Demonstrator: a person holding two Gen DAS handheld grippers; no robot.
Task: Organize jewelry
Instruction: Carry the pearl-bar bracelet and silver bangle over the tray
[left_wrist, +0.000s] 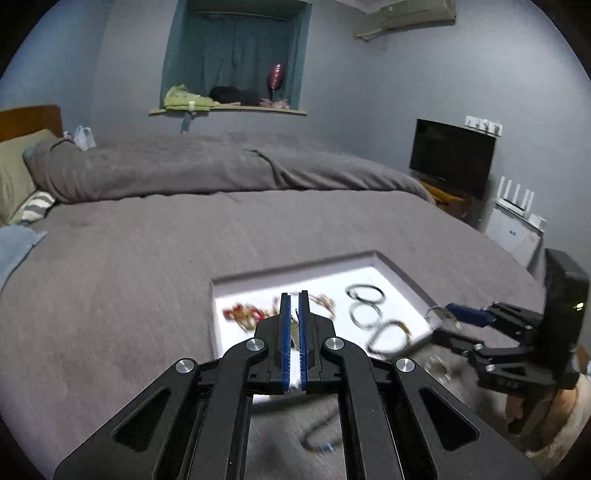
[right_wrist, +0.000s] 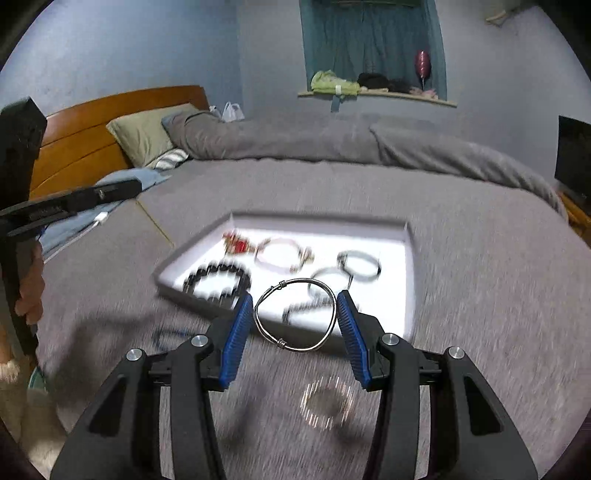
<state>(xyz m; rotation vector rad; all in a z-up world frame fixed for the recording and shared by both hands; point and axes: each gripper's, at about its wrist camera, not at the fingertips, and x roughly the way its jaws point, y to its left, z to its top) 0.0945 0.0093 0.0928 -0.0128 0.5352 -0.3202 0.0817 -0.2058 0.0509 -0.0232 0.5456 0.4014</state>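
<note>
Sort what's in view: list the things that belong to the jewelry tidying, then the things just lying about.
Job:
- shallow white tray
- thin silver wire bangle, held between right tool fingers
- black beaded bracelet in tray
- red-and-gold piece in tray
- blurred pale ring on grey bedspread
- left tool

Lying about:
- olive pillow
- black television
- pink balloon

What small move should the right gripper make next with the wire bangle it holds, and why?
Probably carry it forward over the white tray and lower it onto a bare patch. The right gripper pinches the silver wire bangle between its jaws just short of the tray's near edge, where other bracelets already lie.
</note>
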